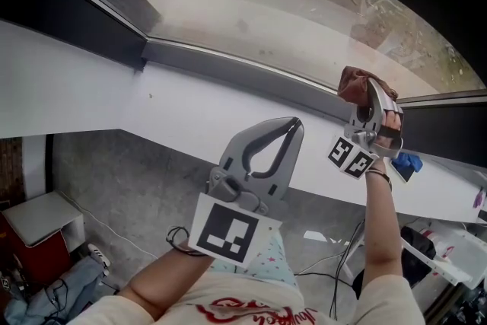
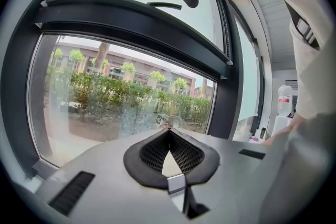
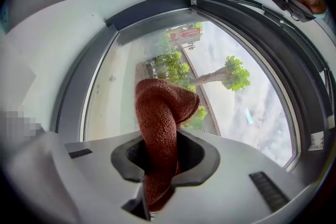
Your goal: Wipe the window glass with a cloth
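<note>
The right gripper (image 1: 371,101) is clamping a rust-red cloth (image 3: 160,118) between its jaws. The cloth's bunched top is sticking up past the jaws, at the lower right edge of the window glass (image 1: 259,4), just above the white sill (image 1: 190,114). Whether it is touching the pane I cannot tell. The left gripper (image 1: 293,125) is hovering over the sill's middle, its jaws closed together on nothing. A clear plastic bottle (image 2: 284,99) is standing off to the right of the window frame; its contents are too small to make out.
</note>
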Demonstrator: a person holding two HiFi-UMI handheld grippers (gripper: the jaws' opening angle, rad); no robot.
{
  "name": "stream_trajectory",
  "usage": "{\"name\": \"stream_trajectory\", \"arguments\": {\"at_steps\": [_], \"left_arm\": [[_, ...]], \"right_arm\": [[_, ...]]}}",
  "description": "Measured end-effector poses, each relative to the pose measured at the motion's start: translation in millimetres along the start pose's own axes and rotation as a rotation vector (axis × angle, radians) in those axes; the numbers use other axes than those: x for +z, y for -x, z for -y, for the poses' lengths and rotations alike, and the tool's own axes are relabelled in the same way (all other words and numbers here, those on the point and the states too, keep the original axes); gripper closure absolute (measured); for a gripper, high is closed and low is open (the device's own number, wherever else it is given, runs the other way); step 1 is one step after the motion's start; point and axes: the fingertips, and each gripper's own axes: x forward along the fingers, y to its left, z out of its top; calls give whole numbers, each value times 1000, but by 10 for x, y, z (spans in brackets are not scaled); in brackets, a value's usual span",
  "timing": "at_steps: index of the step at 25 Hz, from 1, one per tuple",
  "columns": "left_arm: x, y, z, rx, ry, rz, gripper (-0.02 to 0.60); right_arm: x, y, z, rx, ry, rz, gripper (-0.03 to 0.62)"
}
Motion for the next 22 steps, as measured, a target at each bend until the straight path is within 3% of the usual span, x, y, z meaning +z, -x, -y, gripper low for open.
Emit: {"name": "stream_trajectory", "arguments": {"at_steps": [18,22], "left_arm": [[-45,-6,9,23,23,3,560],[-54,-23,38,28,27,-2,560]], "right_arm": [[-120,-114,-774,129,13,-1,507],[-274,-138,-1168,250,32,-52,505]]}}
